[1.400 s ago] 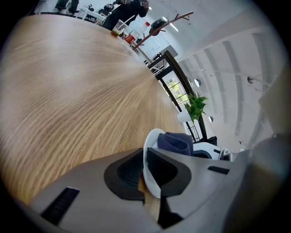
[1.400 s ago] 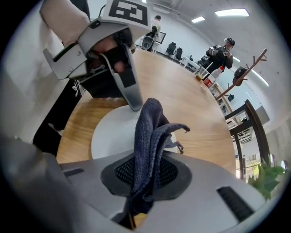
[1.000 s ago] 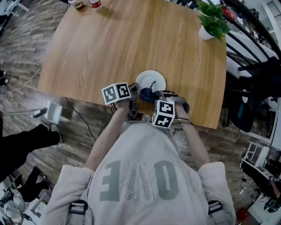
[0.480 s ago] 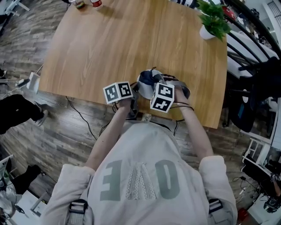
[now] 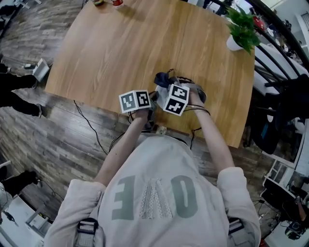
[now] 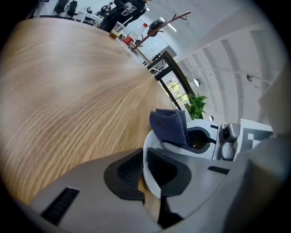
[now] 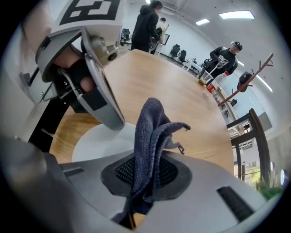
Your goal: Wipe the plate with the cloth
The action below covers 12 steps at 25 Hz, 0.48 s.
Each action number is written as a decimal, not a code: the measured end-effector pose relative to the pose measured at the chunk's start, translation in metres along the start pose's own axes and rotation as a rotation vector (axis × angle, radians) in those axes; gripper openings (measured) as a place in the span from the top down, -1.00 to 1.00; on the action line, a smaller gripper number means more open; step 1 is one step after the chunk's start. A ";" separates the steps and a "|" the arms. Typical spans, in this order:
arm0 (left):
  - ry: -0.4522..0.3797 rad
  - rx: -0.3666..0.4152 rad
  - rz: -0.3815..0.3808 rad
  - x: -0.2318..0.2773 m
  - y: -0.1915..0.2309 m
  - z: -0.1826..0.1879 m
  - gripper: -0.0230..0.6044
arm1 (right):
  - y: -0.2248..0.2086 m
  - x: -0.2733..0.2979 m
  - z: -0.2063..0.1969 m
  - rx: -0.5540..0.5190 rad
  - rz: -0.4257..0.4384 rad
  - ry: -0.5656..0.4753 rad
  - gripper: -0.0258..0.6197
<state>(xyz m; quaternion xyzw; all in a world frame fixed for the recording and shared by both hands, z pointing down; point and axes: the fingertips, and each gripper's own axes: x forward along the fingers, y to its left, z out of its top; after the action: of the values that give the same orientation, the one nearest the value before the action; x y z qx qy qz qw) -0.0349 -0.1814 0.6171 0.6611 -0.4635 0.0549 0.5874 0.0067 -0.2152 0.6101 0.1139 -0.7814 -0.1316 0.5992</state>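
A white plate [image 5: 155, 94] lies near the wooden table's front edge, mostly hidden under both grippers. My left gripper [image 6: 145, 175] is shut on the plate's near rim [image 6: 146, 154] and keeps it slightly tilted. My right gripper [image 7: 141, 182] is shut on a dark blue cloth [image 7: 150, 132], which stands folded above its jaws over the plate [image 7: 97, 141]. In the head view the cloth [image 5: 163, 78] is at the plate's far side, beyond the right gripper's marker cube [image 5: 176, 100]. The left gripper's cube [image 5: 135, 101] is beside it.
A potted plant [image 5: 240, 29] stands at the table's far right corner. Cups [image 5: 108, 2] sit at the far edge. The table's front edge [image 5: 120, 116] runs just under the grippers. People stand beyond the table [image 7: 148, 22]. Cables lie on the floor at left.
The right gripper has carried the cloth across the plate, from its near rim to its far side. The left gripper has stayed on the rim.
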 end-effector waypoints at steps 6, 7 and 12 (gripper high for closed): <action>0.000 -0.002 0.006 -0.003 0.002 0.000 0.82 | 0.039 -0.009 0.003 -0.057 0.051 -0.014 0.74; -0.001 -0.001 0.008 -0.002 0.002 0.000 0.82 | 0.045 -0.011 0.003 -0.062 0.056 -0.019 0.74; 0.000 -0.003 0.011 -0.002 0.002 0.000 0.82 | 0.077 -0.024 0.004 -0.131 0.090 -0.032 0.74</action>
<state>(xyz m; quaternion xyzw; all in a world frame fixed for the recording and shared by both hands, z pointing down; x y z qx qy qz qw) -0.0375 -0.1802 0.6169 0.6576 -0.4671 0.0573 0.5883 0.0073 -0.1346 0.6134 0.0370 -0.7850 -0.1571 0.5981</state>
